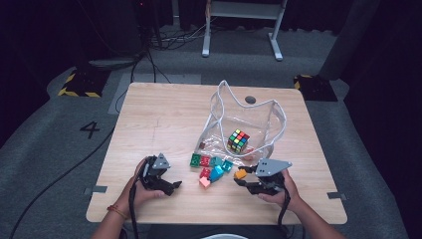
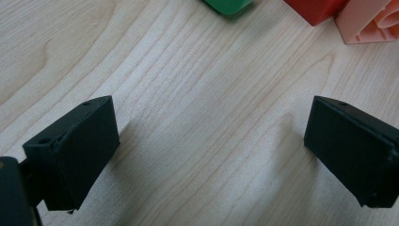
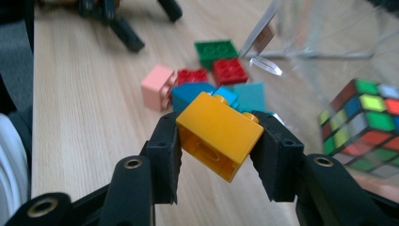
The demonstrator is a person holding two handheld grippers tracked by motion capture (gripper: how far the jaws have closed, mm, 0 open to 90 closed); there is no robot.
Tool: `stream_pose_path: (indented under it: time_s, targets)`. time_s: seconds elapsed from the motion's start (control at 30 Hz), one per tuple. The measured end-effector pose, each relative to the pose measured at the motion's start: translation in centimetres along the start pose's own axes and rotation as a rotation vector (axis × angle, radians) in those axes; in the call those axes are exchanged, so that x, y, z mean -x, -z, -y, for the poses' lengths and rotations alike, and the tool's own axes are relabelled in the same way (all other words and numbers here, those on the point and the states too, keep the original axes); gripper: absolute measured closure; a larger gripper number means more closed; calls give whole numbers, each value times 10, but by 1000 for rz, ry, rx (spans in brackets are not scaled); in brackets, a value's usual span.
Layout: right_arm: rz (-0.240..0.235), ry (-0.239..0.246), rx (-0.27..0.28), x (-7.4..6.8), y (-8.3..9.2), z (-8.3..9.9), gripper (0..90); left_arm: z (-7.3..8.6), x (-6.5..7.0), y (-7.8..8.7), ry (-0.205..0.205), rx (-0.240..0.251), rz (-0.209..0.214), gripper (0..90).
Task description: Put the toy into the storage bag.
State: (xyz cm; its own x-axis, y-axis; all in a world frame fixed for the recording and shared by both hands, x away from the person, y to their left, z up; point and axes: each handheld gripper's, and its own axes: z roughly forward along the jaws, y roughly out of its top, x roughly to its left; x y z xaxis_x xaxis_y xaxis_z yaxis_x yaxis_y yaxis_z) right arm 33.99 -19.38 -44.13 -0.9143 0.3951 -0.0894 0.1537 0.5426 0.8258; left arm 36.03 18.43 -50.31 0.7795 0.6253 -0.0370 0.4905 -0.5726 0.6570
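Right gripper view: right tool (image 3: 217,146) clamps tilted orange brick (image 3: 219,135) above table (image 3: 84,99).

1 orange brick (image 3: 219,134), 1 puzzle cube (image 1: 238,140), 1 clear bag (image 1: 271,119), 2 hand-held grippers (image 1: 241,179)

This looks like a recording lab or studio. A light wooden table (image 1: 164,114) stands alone on grey carpet (image 1: 45,129), ringed by dark curtains. Well beyond the right gripper (image 1: 242,179), past the table's far edge, black cables (image 1: 169,40) trail across the floor by the legs of a white metal frame (image 1: 239,20). Far out to the left of the left gripper (image 1: 174,186), a number 4 (image 1: 89,129) is marked on the carpet, and yellow-and-black hazard-striped bases (image 1: 79,84) sit off both far table corners.
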Motion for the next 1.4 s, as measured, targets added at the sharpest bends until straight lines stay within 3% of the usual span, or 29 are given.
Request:
stream_pose_path:
  time_s: [0.3,0.73,0.87,1.07,1.4]
  targets:
    - [70,43,46,9,37,-25,549,0,0,0,0,0,0,37]
    - [77,50,67,30,71,-55,549,0,0,0,1,1,0,37]
    - [53,59,78,31,78,-64,549,0,0,0,1,1,0,37]
    - [65,77,77,31,85,-71,549,0,0,0,1,0,0,37]
    - [118,68,45,56,83,-87,549,0,0,0,1,1,0,37]
